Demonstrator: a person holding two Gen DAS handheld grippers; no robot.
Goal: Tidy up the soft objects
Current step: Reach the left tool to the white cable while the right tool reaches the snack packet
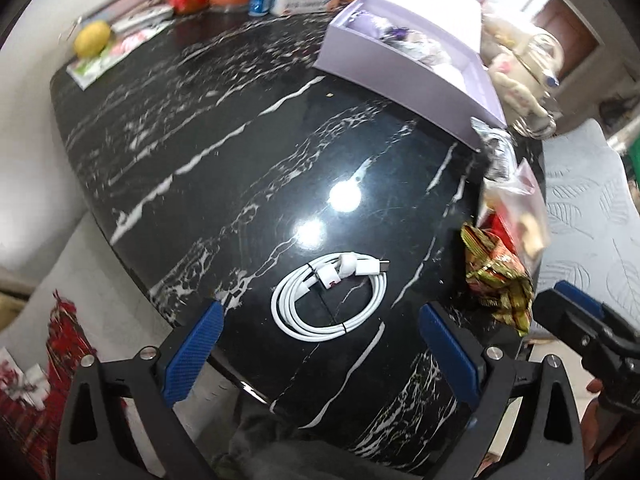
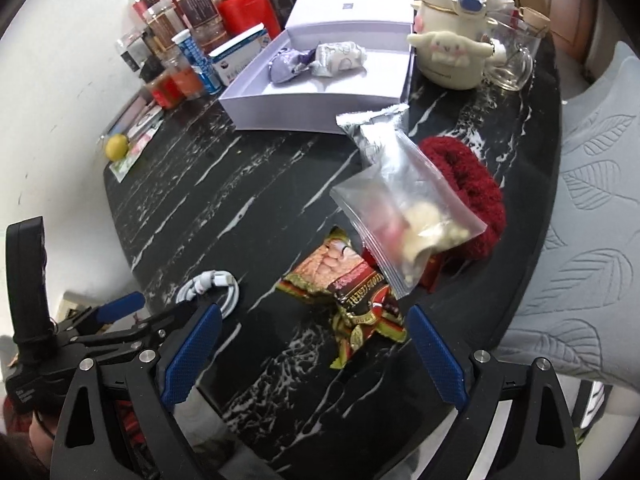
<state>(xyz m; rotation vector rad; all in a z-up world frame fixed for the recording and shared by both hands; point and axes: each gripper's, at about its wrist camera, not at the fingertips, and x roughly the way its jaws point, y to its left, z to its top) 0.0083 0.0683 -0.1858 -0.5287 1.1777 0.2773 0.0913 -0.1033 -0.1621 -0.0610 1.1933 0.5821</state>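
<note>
The left gripper (image 1: 320,344) hangs with jaws wide and empty, the coiled cable (image 1: 330,296) just ahead between them on the tabletop (image 1: 200,140). The right gripper (image 2: 314,350) also gapes, framing the snack packet (image 2: 352,292) (zip bag (image 2: 404,216) overlapping it). Beyond waits the open lilac box (image 2: 320,104), likely the destination.

Legible text: none with certainty. Snack packet (image 2: 352,300), gold-edged, dark label band: ornate lettering, upside down, not decipherable. White-and-blue carton (image 2: 240,56): blue print, too blurred to read. Lavender box lid (image 2: 348,6): small dark emblem, unreadable. Jar labels (image 2: 200,4): illegible.
</note>
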